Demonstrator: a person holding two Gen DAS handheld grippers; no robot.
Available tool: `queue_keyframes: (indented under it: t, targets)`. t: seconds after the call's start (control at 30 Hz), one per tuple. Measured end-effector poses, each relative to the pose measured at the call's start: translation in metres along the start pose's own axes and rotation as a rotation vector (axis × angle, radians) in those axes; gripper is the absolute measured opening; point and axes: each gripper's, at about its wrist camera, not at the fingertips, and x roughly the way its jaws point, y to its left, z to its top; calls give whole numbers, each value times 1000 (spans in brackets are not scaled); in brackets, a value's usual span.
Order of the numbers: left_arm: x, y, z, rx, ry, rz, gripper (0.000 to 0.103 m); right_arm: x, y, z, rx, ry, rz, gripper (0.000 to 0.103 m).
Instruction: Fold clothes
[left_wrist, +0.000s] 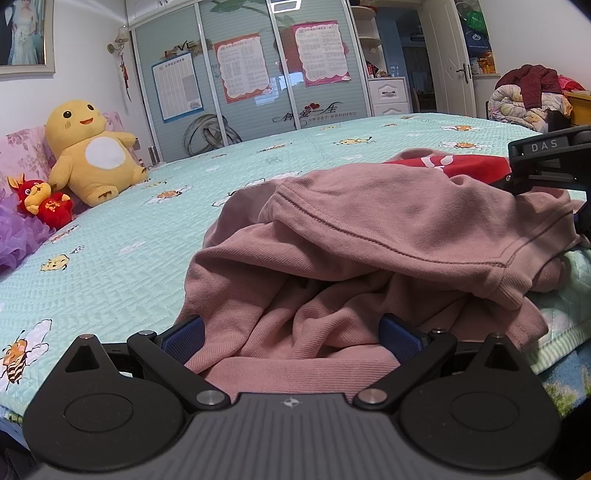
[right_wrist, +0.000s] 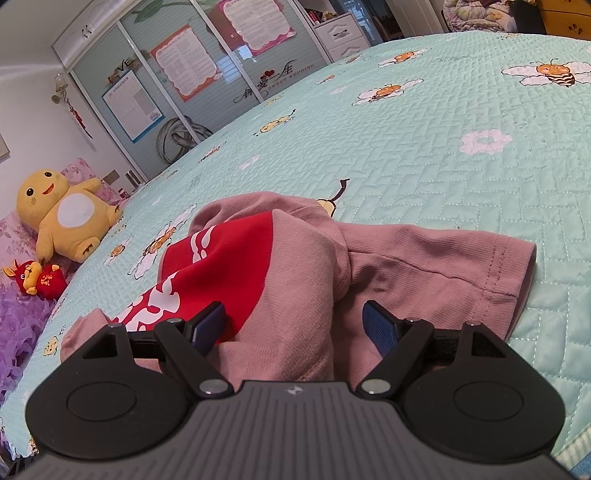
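Note:
A crumpled dusty-pink garment (left_wrist: 369, 236) lies on the mint bee-print bedspread (left_wrist: 129, 251) near the bed's front edge. A red piece with white print (right_wrist: 207, 273) is tucked among its folds. My left gripper (left_wrist: 291, 338) stands open at the garment's near hem, with loose pink cloth lying between its blue pads (left_wrist: 183, 338). My right gripper (right_wrist: 295, 326) is open too and straddles a pink fold beside the red print, its pads (right_wrist: 380, 328) apart from the cloth's sides. A hemmed sleeve (right_wrist: 491, 266) spreads to the right. The right gripper's black body (left_wrist: 546, 162) shows beyond the heap.
A yellow plush toy (left_wrist: 88, 151), a small red plush (left_wrist: 40, 199) and a purple frilly cushion (left_wrist: 14, 236) sit at the bed's left. Sliding wardrobe doors (left_wrist: 240, 74) stand behind. A pile of bedding (left_wrist: 524, 96) is at the far right. The bedspread (right_wrist: 461, 155) stretches beyond the garment.

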Motion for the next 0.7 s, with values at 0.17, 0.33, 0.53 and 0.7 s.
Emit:
queue_keyframes:
  t: [0.17,0.33,0.53,0.7]
  targets:
    - [0,0,0,1,-1,0,103,0,0,0,-1,0,0,81]
    - [1,0,0,1,-2,-1,103,0,1,-1,-2,0,1,81]
    - [1,0,-1,2,-3,-2,103,0,1,-1,-3,0,1,81]
    - [0,0,-2,1,-3,-2,103,1,1,-1,-6,-1,0,81]
